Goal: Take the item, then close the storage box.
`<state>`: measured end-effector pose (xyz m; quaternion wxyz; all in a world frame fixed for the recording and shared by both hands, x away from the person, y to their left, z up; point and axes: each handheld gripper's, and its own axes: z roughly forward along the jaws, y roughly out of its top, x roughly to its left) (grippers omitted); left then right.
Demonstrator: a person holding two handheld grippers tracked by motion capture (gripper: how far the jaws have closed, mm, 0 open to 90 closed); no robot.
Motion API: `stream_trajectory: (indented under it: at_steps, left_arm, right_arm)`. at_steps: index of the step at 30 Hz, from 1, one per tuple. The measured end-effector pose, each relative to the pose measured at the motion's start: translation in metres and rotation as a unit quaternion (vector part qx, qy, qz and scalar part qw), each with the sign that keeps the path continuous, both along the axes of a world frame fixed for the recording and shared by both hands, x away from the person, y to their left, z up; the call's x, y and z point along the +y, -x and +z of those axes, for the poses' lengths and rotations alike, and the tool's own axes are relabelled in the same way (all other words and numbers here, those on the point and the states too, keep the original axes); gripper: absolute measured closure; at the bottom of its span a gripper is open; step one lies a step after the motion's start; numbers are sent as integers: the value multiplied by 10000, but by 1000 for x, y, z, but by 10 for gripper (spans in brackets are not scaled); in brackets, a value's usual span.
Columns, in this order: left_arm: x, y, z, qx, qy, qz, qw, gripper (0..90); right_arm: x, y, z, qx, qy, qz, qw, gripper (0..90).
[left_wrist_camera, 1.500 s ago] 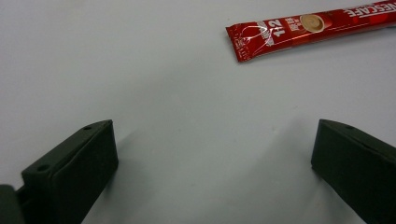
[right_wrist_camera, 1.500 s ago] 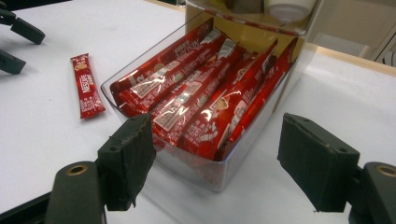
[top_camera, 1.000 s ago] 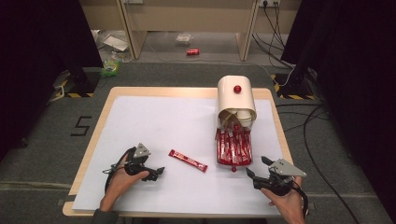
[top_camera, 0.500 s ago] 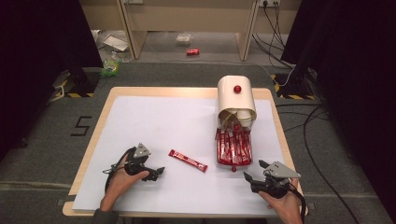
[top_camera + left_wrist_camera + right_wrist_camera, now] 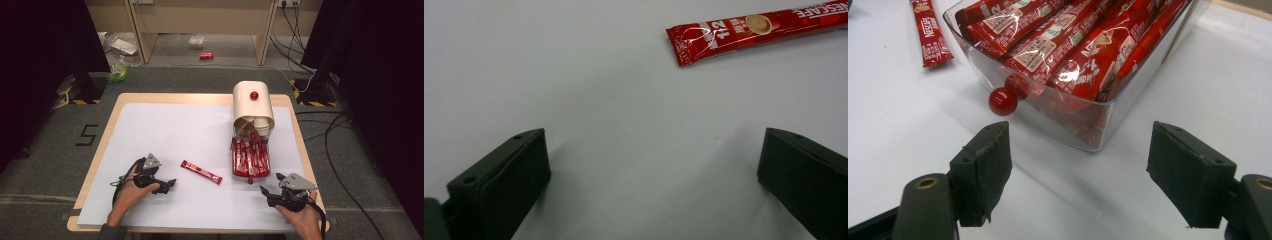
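A loose red coffee sachet (image 5: 201, 171) lies on the white sheet between my two grippers. A clear drawer (image 5: 236, 165) packed with several red sachets is pulled out of a cream dispenser box (image 5: 252, 102). The drawer's red knob (image 5: 250, 181) faces the near edge. My left gripper (image 5: 169, 185) rests open on the sheet, left of the loose sachet. In the left gripper view the gripper (image 5: 651, 145) holds nothing and the sachet (image 5: 764, 27) lies ahead at the upper right. My right gripper (image 5: 271, 183) stands open just in front of the drawer. In the right gripper view the drawer (image 5: 1068, 120) and knob (image 5: 1003, 100) sit just beyond the gripper (image 5: 1080, 145).
The dispenser box has a second red knob (image 5: 254, 95) on top and white cups in its open front. The white sheet (image 5: 170, 130) covers most of the wooden table (image 5: 112, 112). Cables and shelving lie on the floor beyond the table.
My right gripper has shifted slightly to the left in front of the drawer. The left gripper and the loose sachet have stayed put.
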<state>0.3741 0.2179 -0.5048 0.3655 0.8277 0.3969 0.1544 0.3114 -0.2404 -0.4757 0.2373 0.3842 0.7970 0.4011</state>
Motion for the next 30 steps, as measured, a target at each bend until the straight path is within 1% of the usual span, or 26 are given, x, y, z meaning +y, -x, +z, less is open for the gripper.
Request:
stream_trajectory:
  at_steps: [10,16,30]
  left_arm:
    - [0,0,0,0,3,3,10000,0]
    - [0,0,0,-2,1,3,10000,0]
    - [0,0,0,-3,-6,4,10000,0]
  right_arm:
    - [-1,0,-2,44,0,1,10000,261]
    - [3,-1,-3,59,43,25,10000,261]
    - [7,-10,-5,26,110,-71,9999,261]
